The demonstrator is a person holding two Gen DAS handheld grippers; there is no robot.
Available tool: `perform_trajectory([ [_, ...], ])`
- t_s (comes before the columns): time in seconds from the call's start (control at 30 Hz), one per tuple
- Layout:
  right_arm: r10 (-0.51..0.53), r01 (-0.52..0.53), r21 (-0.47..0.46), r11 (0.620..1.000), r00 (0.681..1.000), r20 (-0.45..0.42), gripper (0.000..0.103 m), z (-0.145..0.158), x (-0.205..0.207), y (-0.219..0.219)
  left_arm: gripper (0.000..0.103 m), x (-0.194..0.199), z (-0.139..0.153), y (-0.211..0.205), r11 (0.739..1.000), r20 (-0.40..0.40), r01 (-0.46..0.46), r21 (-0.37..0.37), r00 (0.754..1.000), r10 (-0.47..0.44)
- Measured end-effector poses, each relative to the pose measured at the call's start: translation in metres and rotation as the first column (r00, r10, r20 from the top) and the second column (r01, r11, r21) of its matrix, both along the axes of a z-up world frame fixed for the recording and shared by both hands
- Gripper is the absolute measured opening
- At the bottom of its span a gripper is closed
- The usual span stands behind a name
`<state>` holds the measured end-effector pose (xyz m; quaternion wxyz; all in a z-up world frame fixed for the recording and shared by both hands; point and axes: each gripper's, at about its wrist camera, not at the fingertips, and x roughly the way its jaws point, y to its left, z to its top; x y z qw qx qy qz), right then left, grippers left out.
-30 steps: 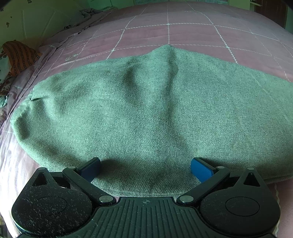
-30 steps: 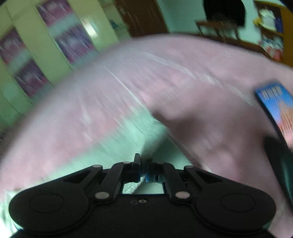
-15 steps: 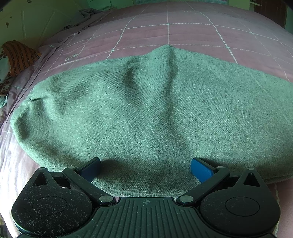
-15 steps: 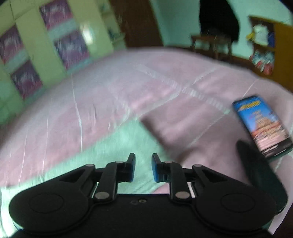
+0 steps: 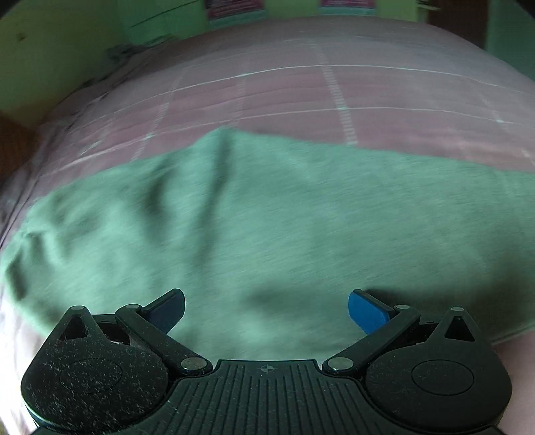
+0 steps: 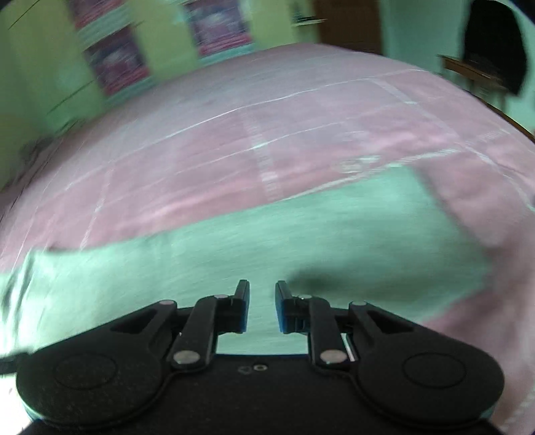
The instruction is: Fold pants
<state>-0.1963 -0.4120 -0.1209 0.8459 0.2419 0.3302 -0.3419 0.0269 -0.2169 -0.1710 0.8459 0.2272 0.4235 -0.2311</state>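
Green pants [image 5: 284,214] lie folded flat on a pink checked bedspread [image 5: 301,90]. My left gripper [image 5: 266,309] is wide open and empty, its blue fingertips [image 5: 366,311] just above the near edge of the pants. In the right wrist view the pants [image 6: 301,241] stretch across the bed as a green band. My right gripper [image 6: 261,306] hovers over them with a narrow gap between its fingers and holds nothing. Both views are blurred by motion.
The bedspread [image 6: 267,134] fills the far half of both views. Green walls with posters [image 6: 217,26] stand behind the bed. A dark doorway [image 6: 495,43] and wooden furniture show at the right. The bed's left edge [image 5: 20,174] drops off beside the pants.
My right gripper went from shut to slightly open and swung left, so the phone left its view and the pants fill it. My left gripper lifted and tilted up a little, still open.
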Motion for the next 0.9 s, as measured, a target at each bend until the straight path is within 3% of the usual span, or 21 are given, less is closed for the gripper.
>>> perform_trajectory([
  [0.13,0.105,-0.108,-0.054,0.993,0.993,-0.049,0.017,0.0,0.042,0.021,0.103,0.0,-0.017,-0.033,0.998,0.025,0.047,0.046,0.999,-0.048],
  [0.27,0.097,-0.101,-0.017,0.995,0.986,-0.135,0.015,-0.024,0.064,0.007,0.103,0.027,-0.022,-0.028,0.999,-0.081,-0.035,-0.032,0.996,0.032],
  [0.4,0.094,-0.095,-0.011,0.995,0.99,-0.101,0.018,-0.016,0.069,0.005,0.103,0.036,-0.019,-0.037,1.0,-0.027,-0.018,-0.007,0.999,0.018],
  [0.5,0.126,-0.128,-0.034,0.991,0.99,-0.063,0.018,-0.007,0.083,0.014,0.103,0.046,-0.023,-0.041,1.0,-0.041,-0.02,-0.016,0.999,0.019],
  [0.6,0.177,-0.176,0.015,0.984,0.983,-0.046,0.018,-0.014,0.111,0.03,0.103,0.054,-0.025,-0.043,1.0,-0.039,-0.009,-0.028,0.999,0.007],
  [0.73,0.25,-0.252,-0.011,0.968,0.965,-0.084,0.018,-0.026,0.15,0.061,0.103,0.074,-0.026,-0.028,1.0,-0.002,-0.012,-0.025,1.0,0.012],
  [0.9,0.226,-0.233,-0.034,0.972,0.964,-0.138,0.015,-0.034,0.166,0.049,0.103,0.116,-0.027,0.019,0.995,0.008,-0.093,-0.029,0.996,0.094],
])
